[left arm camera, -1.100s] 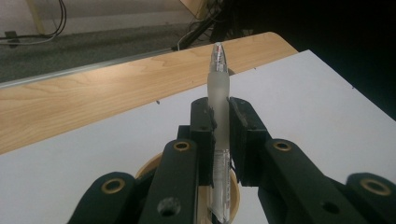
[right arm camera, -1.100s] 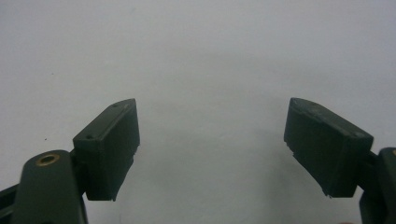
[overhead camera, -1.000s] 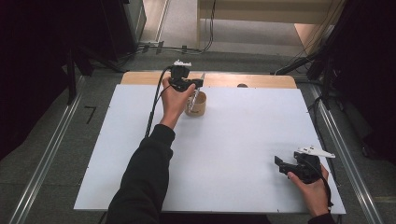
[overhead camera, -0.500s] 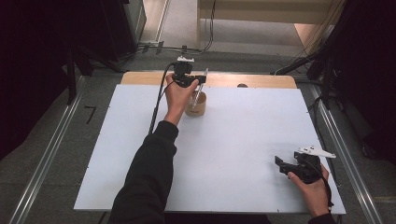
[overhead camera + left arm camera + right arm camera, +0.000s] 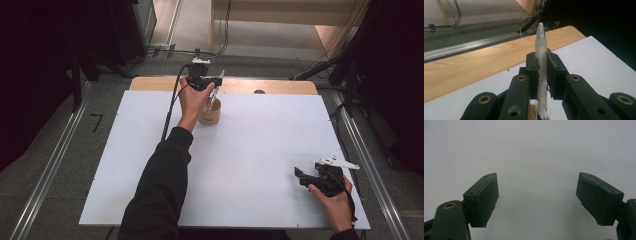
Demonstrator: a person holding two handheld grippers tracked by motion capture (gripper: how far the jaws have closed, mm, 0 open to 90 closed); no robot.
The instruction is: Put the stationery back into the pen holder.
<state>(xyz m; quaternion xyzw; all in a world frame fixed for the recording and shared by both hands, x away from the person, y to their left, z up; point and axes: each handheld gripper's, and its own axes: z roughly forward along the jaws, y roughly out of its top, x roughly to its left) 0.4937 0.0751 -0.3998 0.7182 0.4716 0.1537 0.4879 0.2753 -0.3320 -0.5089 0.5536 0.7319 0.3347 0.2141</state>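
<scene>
Lifted slightly since before, the left tool clamps a pen seemingly above the cup, while the right tool gapes empty over the surface.

1. The pen is a slim stick with a frosted, translucent cap that ends in a clear rounded tip, and a clear barrel lower down.
2. It stands close to upright, cap end up, with its lower end reaching down to the mouth of the wooden cup; whether that end is inside the cup is hard to tell.
3. The cup is a small, round, light-brown holder standing upright on the white table sheet, near the far edge and left of the middle.
4. From above, the pen shows as a thin pale line leaning slightly over the cup.
</scene>
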